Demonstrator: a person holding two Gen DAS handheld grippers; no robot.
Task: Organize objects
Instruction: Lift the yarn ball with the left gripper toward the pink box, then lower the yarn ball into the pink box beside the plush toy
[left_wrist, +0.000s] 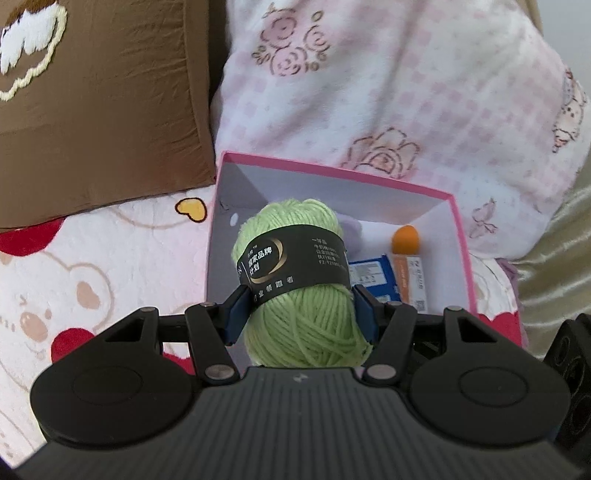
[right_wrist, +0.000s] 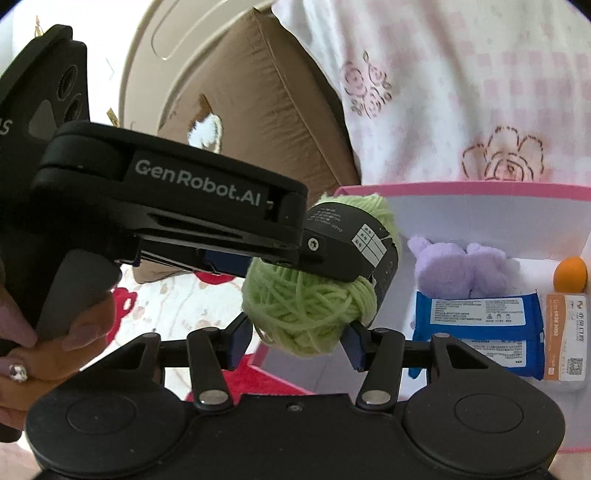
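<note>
Two grippers are clamped on one ball of light green yarn (left_wrist: 303, 295) at once. From the left wrist view, the left gripper (left_wrist: 301, 314) is seen with its blue pads pressed into both sides of the ball, just below the black paper band (left_wrist: 291, 266) wrapped round it. From the right wrist view, the right gripper (right_wrist: 297, 332) is pinched on the lower end of the same ball, and the left gripper's black body is seen coming in from the left edge, gripped by a hand (right_wrist: 55, 354) with long painted nails.

The yarn is held up in the air, over the near left corner of a pink-edged box (left_wrist: 332, 173) with white inner walls. It isn't resting on the box floor as far as can be told.

Further in, along the box's right wall, a blue packet of wipes (right_wrist: 480, 325) is laid flat, with an orange and white packet (right_wrist: 565, 332) just beside it toward the right wall. Behind the wipes, at the far wall, a fuzzy lilac soft thing (right_wrist: 458, 266) is tucked, and a small orange ball-shaped thing (right_wrist: 570, 273) is set in the far right corner.

The box is sat on a fleecy white blanket with bears and red hearts (left_wrist: 74, 295). Past the box's far edge, a brown cushion (left_wrist: 103, 110) is propped on the left, and a pink checked blanket with rose prints (left_wrist: 406, 92) is piled on the right.
</note>
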